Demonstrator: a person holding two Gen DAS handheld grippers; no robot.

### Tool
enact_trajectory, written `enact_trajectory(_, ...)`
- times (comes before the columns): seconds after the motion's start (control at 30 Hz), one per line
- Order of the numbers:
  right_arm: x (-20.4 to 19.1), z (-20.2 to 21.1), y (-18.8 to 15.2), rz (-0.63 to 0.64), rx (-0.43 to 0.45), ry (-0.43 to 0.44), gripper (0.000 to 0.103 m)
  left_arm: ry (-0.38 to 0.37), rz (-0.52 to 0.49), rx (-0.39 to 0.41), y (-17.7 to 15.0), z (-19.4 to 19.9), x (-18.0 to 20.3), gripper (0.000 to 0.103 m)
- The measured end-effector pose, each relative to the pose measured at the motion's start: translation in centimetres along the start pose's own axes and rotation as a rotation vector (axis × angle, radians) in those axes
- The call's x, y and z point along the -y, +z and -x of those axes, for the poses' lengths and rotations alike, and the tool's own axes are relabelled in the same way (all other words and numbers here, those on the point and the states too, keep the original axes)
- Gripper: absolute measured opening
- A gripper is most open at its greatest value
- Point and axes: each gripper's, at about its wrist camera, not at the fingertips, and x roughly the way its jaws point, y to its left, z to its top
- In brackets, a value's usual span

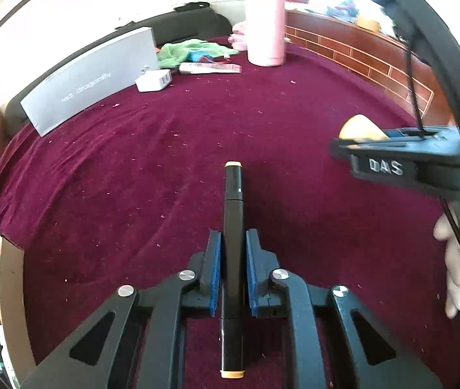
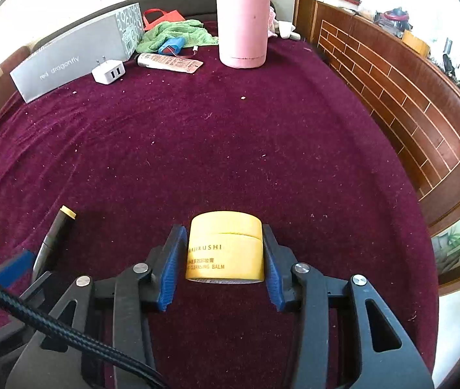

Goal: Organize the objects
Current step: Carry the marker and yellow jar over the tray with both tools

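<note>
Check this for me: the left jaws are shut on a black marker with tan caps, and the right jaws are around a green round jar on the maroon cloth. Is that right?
One thing is wrong: the round jar between the right gripper jaws is yellow, not green, as the right wrist view shows. The rest stands: the left gripper is shut on the black marker with tan caps, over the maroon cloth.
</note>
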Motion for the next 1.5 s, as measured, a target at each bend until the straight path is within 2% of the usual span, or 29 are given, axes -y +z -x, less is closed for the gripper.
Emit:
enact_trajectory(0.07,0.0,0.1,0.0,-0.001,0.002,-0.006,0.038,-0.021,0.039,-0.008,-0.2,0.3,-0.5,0.011)
enact_trajectory(0.13,0.2,0.0,0.2,-0.008,0.002,0.005,0.038,0.012,0.064,0.006,-0.5,0.8,-1.1,0.011)
enact_trajectory(0.37,0.0,0.3,0.1,-0.023,0.004,0.152,0.037,0.103,0.102,0.071,-1.6,4.1,-3.4,0.011)
enact_trajectory(0.5,-0.2,0.5,0.0,-0.034,0.027,0.223,0.037,0.112,0.142,0.08,-3.1,5.7,-4.9,0.011)
enact_trajectory(0.7,-1.0,-0.1,-0.4,-0.028,0.048,0.226,0.038,0.139,0.21,0.113,-5.3,8.9,-7.3,0.011)
enact_trajectory(0.87,-2.4,0.4,-1.6,0.055,0.086,0.147,0.037,0.187,0.254,0.181,-7.3,12.5,-9.8,0.012)
enact_trajectory(1.03,-2.5,0.9,-2.1,0.047,0.071,0.112,0.037,0.246,0.297,0.22,-9.8,15.2,-12.5,0.012)
enact_trajectory(1.23,-6.2,6.1,-4.9,0.122,0.068,0.214,0.038,0.257,0.355,0.232,-12.4,16.3,-15.2,0.012)
enact_trajectory(1.37,-10.7,9.9,-5.7,0.199,0.073,0.326,0.038,0.263,0.391,0.245,-14.0,17.1,-16.7,0.012)
enact_trajectory(1.5,-15.7,12.1,-6.4,0.273,0.049,0.438,0.038,0.286,0.423,0.246,-15.8,17.8,-18.3,0.012)
